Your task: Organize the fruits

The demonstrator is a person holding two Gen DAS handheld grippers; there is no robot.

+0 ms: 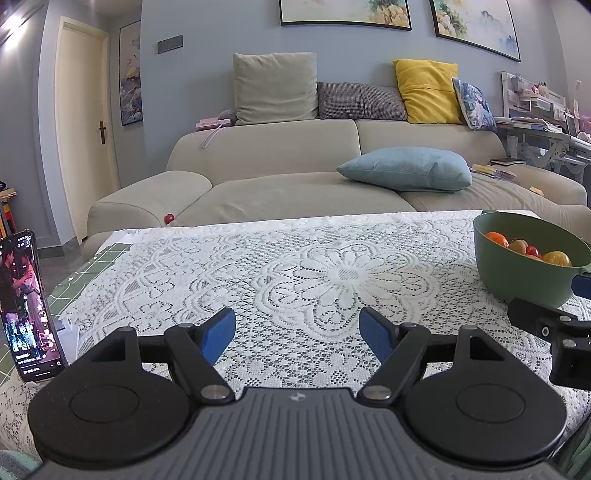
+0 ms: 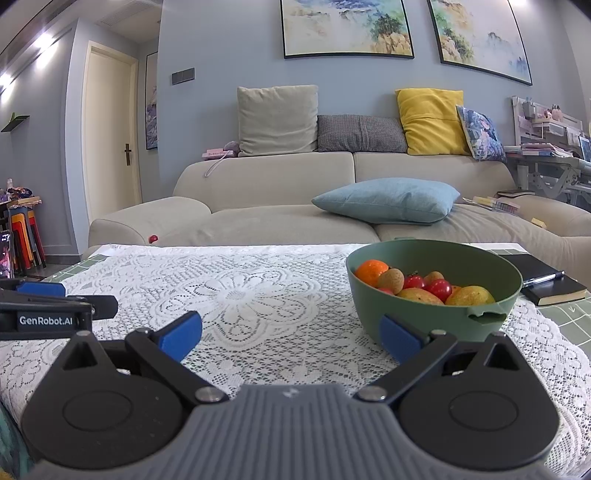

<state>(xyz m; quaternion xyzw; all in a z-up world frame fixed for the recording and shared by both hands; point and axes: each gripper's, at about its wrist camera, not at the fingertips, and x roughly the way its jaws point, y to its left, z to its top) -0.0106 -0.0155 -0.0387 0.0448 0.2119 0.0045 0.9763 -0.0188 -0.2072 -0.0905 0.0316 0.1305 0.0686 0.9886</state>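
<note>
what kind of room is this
Most likely a home living room: a beige sofa piled with cushions, framed landscape paintings on the wall, and a lace-covered low table bearing a green bowl of fruit.

A white lace cloth (image 1: 314, 280) covers the table, with a green grid mat (image 2: 561, 317) showing at its edges. A lit phone (image 1: 27, 306) stands upright at the near left. A black notebook (image 2: 550, 282) with a pen (image 2: 545, 278) on it lies at the far right. Beyond the table is a beige sofa (image 1: 266, 158); a blue cushion (image 1: 406, 170) lies on its seat, and grey (image 1: 275, 86), checked (image 1: 360, 101) and yellow (image 1: 428, 90) cushions lean along its back. A small red ball (image 1: 169, 218) sits at the sofa's left front. Two paintings (image 2: 347, 27) hang above. A door (image 1: 86, 125) stands far left.
</note>
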